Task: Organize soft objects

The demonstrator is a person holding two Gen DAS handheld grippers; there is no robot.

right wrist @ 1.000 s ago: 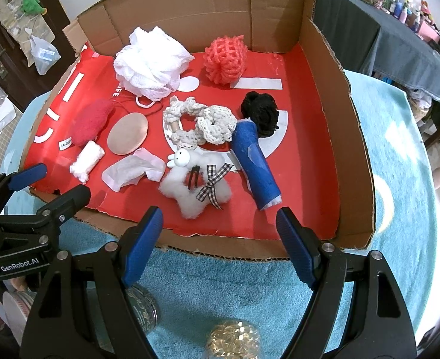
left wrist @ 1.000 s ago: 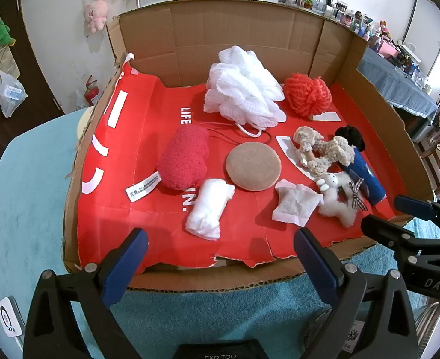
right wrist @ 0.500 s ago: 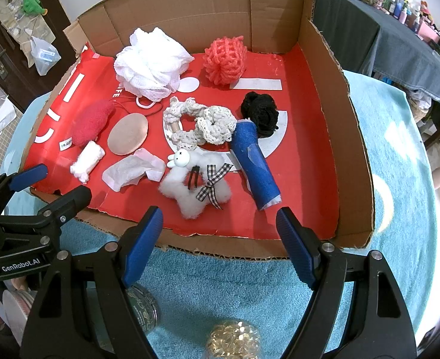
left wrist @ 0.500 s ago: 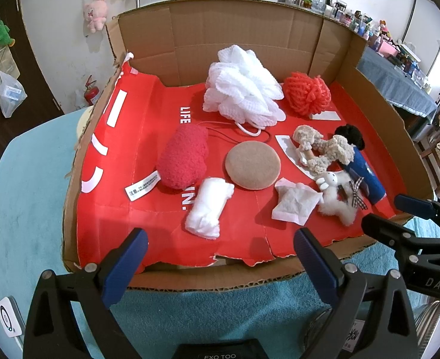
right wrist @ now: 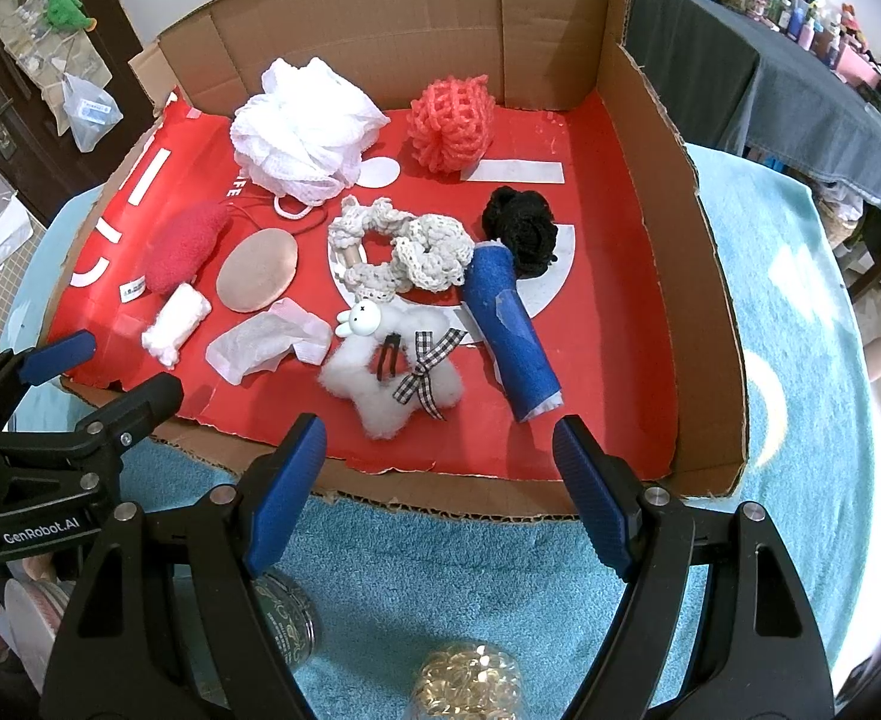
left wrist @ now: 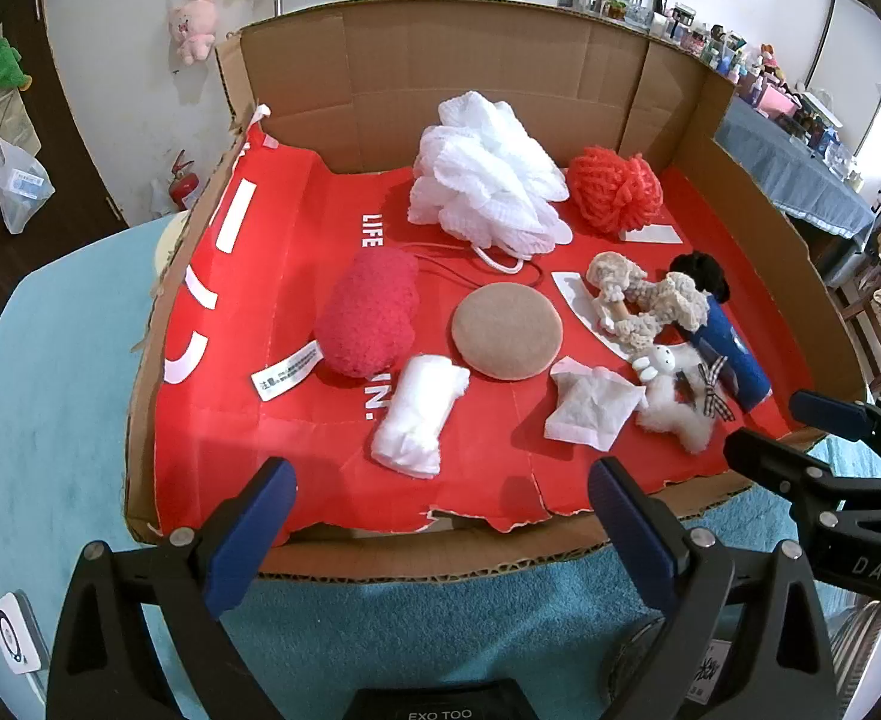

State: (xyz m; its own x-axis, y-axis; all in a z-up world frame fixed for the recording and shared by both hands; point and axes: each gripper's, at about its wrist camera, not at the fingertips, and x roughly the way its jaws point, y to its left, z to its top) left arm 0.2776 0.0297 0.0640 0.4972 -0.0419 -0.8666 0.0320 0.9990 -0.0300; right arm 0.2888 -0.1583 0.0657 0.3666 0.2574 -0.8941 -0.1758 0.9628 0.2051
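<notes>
A cardboard box (left wrist: 488, 90) with a red lining (right wrist: 608, 276) holds soft objects: a white mesh pouf (left wrist: 488, 186), a coral pouf (right wrist: 452, 120), a red fuzzy pad (left wrist: 371, 312), a tan round puff (left wrist: 506, 330), a white roll (left wrist: 419, 420), a cream scrunchie (right wrist: 404, 252), a black scrunchie (right wrist: 521, 225), a blue roll (right wrist: 515, 336) and a white plush clip with a checked bow (right wrist: 398, 372). My left gripper (left wrist: 440, 528) is open and empty at the box's near edge. My right gripper (right wrist: 440, 480) is open and empty, near the plush clip.
A flat white tissue packet (right wrist: 266, 345) lies beside the plush clip. The box stands on a teal towel (right wrist: 800, 360). A jar of gold beads (right wrist: 470, 684) and a dark-lidded jar (right wrist: 287, 618) sit below my right gripper. A grey-clothed table (right wrist: 770, 60) stands at the right.
</notes>
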